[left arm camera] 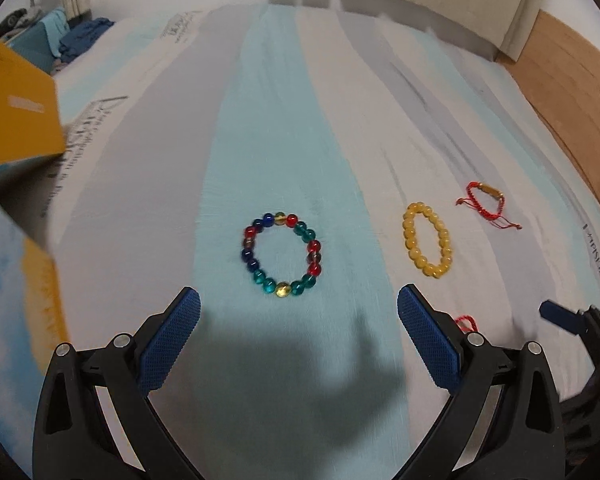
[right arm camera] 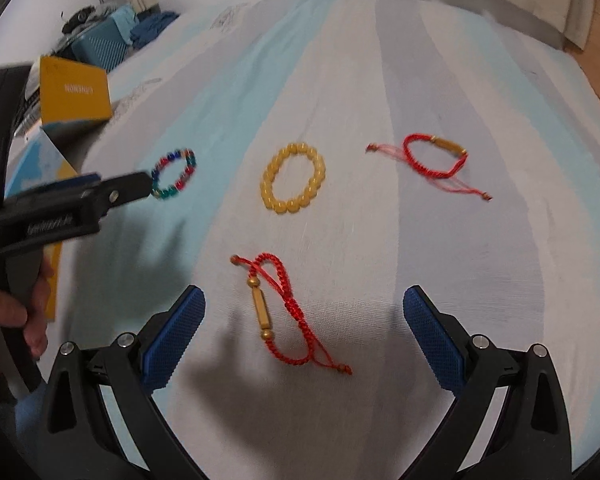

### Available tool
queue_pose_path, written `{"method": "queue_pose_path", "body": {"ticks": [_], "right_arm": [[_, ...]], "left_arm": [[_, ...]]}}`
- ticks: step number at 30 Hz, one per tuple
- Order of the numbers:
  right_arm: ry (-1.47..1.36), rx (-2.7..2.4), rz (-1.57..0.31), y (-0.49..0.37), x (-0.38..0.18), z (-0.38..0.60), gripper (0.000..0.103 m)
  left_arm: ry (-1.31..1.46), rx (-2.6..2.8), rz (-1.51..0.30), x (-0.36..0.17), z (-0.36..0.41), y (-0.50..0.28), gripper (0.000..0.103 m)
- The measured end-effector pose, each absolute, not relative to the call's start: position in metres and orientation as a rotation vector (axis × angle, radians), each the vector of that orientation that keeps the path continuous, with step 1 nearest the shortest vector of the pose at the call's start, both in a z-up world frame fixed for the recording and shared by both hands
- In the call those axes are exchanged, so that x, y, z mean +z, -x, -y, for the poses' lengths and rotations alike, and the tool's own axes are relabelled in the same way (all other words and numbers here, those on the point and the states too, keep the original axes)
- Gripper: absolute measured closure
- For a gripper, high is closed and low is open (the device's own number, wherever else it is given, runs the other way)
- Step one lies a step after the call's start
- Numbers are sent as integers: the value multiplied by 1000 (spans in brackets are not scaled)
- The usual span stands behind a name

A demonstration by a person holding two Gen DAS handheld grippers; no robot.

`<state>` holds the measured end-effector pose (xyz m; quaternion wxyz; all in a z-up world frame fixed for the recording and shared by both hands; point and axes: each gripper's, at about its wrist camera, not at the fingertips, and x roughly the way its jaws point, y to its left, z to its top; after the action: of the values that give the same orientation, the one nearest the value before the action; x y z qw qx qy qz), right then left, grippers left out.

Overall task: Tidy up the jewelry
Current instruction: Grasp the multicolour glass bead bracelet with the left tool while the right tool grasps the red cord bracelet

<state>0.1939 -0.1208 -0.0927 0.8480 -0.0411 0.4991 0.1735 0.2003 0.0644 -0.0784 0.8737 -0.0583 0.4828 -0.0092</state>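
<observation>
A multicolour bead bracelet (left arm camera: pixel 281 255) lies flat on the striped bedsheet, just ahead of my open, empty left gripper (left arm camera: pixel 299 304); it also shows in the right wrist view (right arm camera: pixel 174 174). A yellow bead bracelet (left arm camera: pixel 427 239) (right arm camera: pixel 293 183) lies to its right. A red cord bracelet with a gold tube (left arm camera: pixel 487 199) (right arm camera: pixel 434 156) lies further right. A second red cord bracelet (right arm camera: pixel 285 312) lies between the fingers of my open, empty right gripper (right arm camera: pixel 304 304), above the sheet. The left gripper's fingers (right arm camera: pixel 84 196) show at the left of the right view.
An open yellow-and-blue box (left arm camera: pixel 16 120) (right arm camera: pixel 74 94) stands at the left on the bed. A blue crate and clothes (right arm camera: pixel 108 46) lie behind it. A pillow (left arm camera: pixel 440 4) lies at the head; wooden floor (left arm camera: pixel 572 104) runs along the right edge.
</observation>
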Motion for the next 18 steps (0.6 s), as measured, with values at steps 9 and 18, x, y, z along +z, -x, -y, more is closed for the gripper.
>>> {"method": "queue_pose_path", "body": {"ticks": [9, 18], "right_arm": [[97, 378, -1115, -205, -125, 120, 21], [123, 354, -1112, -206, -129, 124, 45]], "left_arm": [[107, 7, -1061, -122, -60, -234, 6], [101, 29, -1061, -129, -61, -238, 13]]}}
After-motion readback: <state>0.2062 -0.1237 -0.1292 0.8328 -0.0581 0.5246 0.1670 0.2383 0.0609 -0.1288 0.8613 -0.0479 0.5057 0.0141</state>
